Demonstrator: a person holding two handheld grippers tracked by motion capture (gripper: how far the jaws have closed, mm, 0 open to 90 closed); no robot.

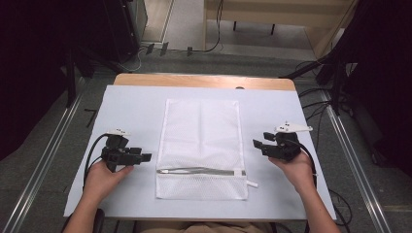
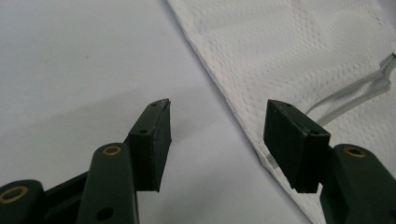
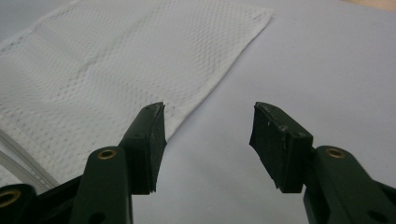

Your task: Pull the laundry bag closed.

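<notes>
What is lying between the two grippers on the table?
In the high view, a white mesh bag lies flat between the left gripper and the right gripper.

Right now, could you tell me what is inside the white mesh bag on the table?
The mesh bag lies flat on the white table cover, its zipper closed. No bulge or shape shows through the mesh, so it looks empty, though a thin flat item inside would stay hidden.

The person's left hand [image 1: 104, 175] holds the black two-jaw left gripper [image 1: 145, 157] low and level, jaws apart, pointing inward. The right hand [image 1: 295, 167] holds the matching right gripper [image 1: 256, 143], jaws likewise spread, facing it.
</notes>
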